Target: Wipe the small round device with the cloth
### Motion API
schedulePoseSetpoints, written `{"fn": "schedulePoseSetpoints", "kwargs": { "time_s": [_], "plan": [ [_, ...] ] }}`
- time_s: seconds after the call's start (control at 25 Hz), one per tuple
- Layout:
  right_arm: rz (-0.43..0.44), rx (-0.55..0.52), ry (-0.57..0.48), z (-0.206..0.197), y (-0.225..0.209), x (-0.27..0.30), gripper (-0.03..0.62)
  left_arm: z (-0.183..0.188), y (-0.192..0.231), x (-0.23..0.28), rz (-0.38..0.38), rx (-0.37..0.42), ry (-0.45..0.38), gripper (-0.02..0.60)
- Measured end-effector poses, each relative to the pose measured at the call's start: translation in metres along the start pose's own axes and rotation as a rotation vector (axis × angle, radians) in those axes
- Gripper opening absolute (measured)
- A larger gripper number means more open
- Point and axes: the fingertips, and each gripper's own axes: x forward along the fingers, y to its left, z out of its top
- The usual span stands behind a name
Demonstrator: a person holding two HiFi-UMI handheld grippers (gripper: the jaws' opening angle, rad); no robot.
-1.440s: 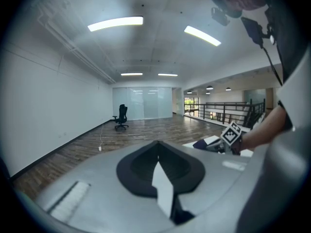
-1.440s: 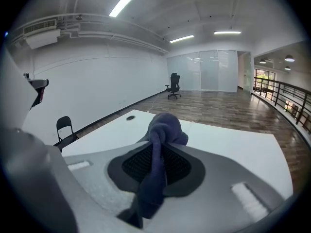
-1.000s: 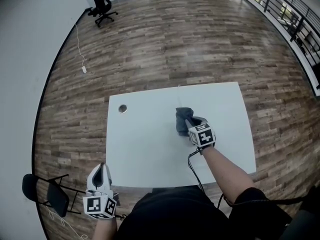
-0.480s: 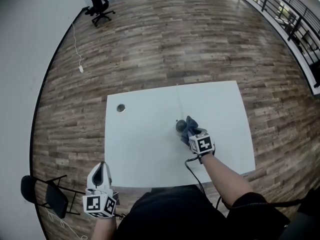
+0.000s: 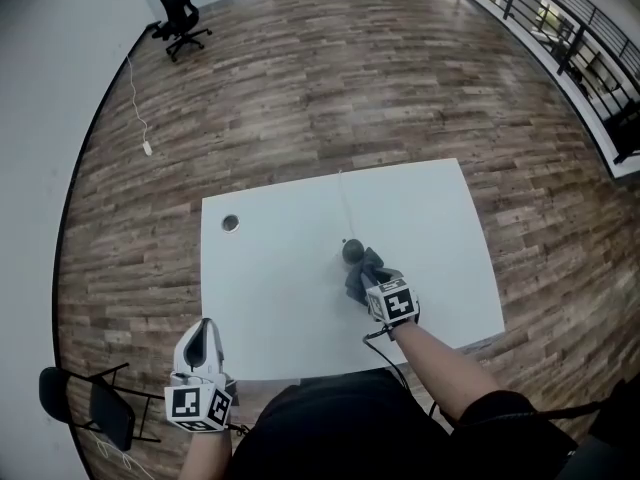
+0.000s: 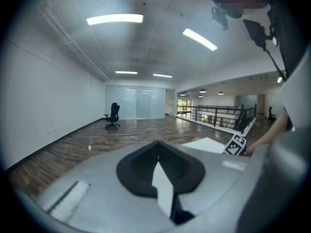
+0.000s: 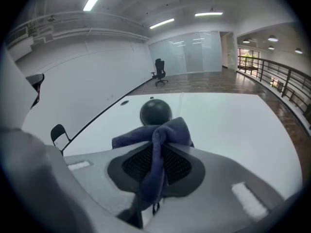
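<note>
Right gripper (image 7: 156, 147) is clamped on the cloth (image 7: 160, 130), which is bunched at its tips and tilted down, I'd say to bring the fold onto the device (image 7: 155, 111). That sits mid-way across the table (image 5: 270, 298), just ahead of the cloth. Contact? Can't tell. Left gripper (image 5: 205, 330) hangs off the near corner, jaws closed on nothing, likely keeping clear. One device, one cloth, two grippers.

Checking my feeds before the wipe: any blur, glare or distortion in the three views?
Head view: sharp and evenly lit, but fisheye bows the table edges; the device is tiny and dark. Right gripper view: device crisp, cloth slightly soft up close, corners dark. Left gripper view: ceiling lights blown out; device and cloth not shown.
</note>
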Motion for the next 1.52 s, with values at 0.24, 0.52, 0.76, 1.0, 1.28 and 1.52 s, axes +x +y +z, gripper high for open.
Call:
{"fn": "schedulePoseSetpoints", "kwargs": {
  "time_s": [0.24, 0.52, 0.76, 1.0, 1.28, 1.52],
  "plan": [
    [-0.116, -0.063, -0.245, 0.059, -0.021, -0.032, 0.060, 0.000, 0.005, 0.006, -0.014, -0.010, -0.010, 0.008],
    [-0.051, -0.188, -0.261, 0.096, -0.006, -0.021, 0.060, 0.003, 0.012, 0.005, -0.005, -0.011, -0.019, 0.008],
    [0.001, -0.179, -0.223, 0.086, 0.011, -0.006, 0.060, -0.001, 0.019, 0.005, -0.001, -0.011, -0.007, 0.008],
    [0.037, -0.239, -0.190, 0.088, 0.019, -0.005, 0.060, 0.001, 0.013, 0.014, -0.020, -0.017, -0.008, 0.008],
    [0.039, -0.349, -0.161, 0.079, 0.030, -0.006, 0.060, 0.000, 0.011, 0.016, -0.029, -0.016, -0.010, 0.008],
    [0.070, -0.378, -0.146, 0.073, 0.042, -0.005, 0.060, 0.001, 0.011, 0.014, -0.029, -0.018, -0.007, 0.008]
  ]
}}
